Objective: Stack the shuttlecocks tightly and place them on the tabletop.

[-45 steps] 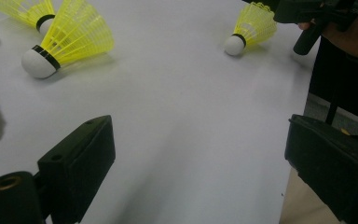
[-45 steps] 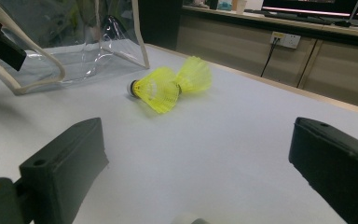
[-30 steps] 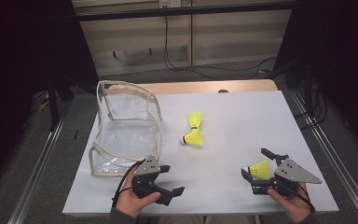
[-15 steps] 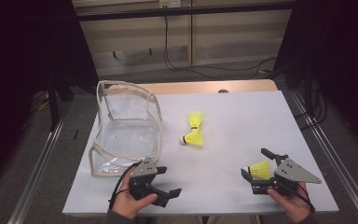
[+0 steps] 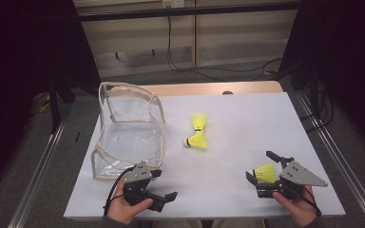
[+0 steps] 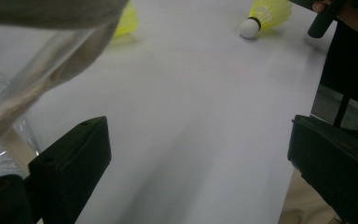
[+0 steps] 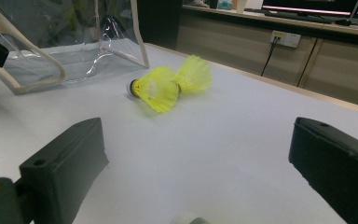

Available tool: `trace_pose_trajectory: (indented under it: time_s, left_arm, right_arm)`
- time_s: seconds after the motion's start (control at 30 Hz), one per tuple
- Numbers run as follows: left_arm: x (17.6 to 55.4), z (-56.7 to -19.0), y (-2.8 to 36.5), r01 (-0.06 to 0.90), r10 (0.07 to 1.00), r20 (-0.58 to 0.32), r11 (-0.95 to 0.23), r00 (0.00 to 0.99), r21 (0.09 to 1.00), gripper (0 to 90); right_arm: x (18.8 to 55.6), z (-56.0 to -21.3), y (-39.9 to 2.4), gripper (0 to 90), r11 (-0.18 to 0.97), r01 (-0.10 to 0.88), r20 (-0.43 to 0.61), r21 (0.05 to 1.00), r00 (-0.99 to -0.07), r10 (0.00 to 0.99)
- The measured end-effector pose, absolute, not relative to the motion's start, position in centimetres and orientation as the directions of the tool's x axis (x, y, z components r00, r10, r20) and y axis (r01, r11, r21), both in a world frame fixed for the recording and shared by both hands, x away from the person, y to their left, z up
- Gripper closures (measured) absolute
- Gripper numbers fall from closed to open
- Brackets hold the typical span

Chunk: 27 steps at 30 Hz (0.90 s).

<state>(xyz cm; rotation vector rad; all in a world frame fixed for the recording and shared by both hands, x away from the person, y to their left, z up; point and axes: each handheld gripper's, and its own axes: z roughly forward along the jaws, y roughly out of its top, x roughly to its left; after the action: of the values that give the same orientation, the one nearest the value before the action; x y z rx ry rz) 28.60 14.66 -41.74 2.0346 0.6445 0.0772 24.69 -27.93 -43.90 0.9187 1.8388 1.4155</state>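
Three yellow shuttlecocks: one (image 5: pixel 265 171) between the open jaws of the right hand-held gripper (image 5: pixel 266 174), not pinched yet, two (image 5: pixel 198 132) mid tabletop (image 5: pixel 247 123) beside the clear bag (image 5: pixel 128 133). Very light, soft feathery skirt, easy to crush, so best gripped gently near the round cork end. Left hand-held gripper (image 5: pixel 164 187) wide open too, holding nothing, just by the bag.

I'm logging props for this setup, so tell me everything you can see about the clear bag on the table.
The clear bag is a soft transparent plastic pouch edged with beige fabric trim. It stands open and slumped on the white table, at its left side, with wrinkled walls and a curved trim strip across its mouth. It looks empty. The left tool sits just beside its near corner with jaws open; whether they touch cannot be told. Two yellow shuttlecocks lie apart to its right.
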Motion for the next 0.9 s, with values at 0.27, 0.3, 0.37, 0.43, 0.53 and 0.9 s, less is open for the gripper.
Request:
trace_pose_trajectory:
  time_s: [0.27, 0.3, 0.37, 0.43, 0.53, 0.9]
  left_arm:
    - [28.7, -41.9, 15.9, 0.412, 0.478, -0.205, -0.382, 0.854, 0.827, 4.8]
    - [28.8, -41.9, 16.1, 0.409, 0.478, -0.202, -0.381, 0.855, 0.829, 4.7]
    - [28.8, -42.0, 16.4, 0.415, 0.485, -0.206, -0.375, 0.85, 0.829, 4.7]
    - [28.9, -42.0, 16.7, 0.416, 0.493, -0.203, -0.372, 0.846, 0.83, 4.7]
    - [29.0, -42.0, 17.1, 0.42, 0.497, -0.21, -0.359, 0.842, 0.833, 4.6]
    - [29.1, -41.9, 18.2, 0.412, 0.519, -0.194, -0.346, 0.832, 0.843, 4.4]
  right_arm:
    - [24.7, -43.9, -28.0, 3.1, 0.179, 0.147, -0.069, 0.973, -0.556, 0.828]
    - [24.7, -43.9, -28.0, 3.1, 0.179, 0.148, -0.068, 0.973, -0.557, 0.828]
    - [24.7, -43.9, -28.0, 3.1, 0.178, 0.148, -0.068, 0.973, -0.555, 0.829]
    - [24.7, -43.9, -28.0, 3.1, 0.178, 0.148, -0.067, 0.973, -0.555, 0.829]
    - [24.7, -43.9, -28.0, 3.1, 0.178, 0.147, -0.067, 0.973, -0.557, 0.828]
    - [24.7, -43.9, -28.0, 3.1, 0.178, 0.147, -0.067, 0.973, -0.556, 0.828]
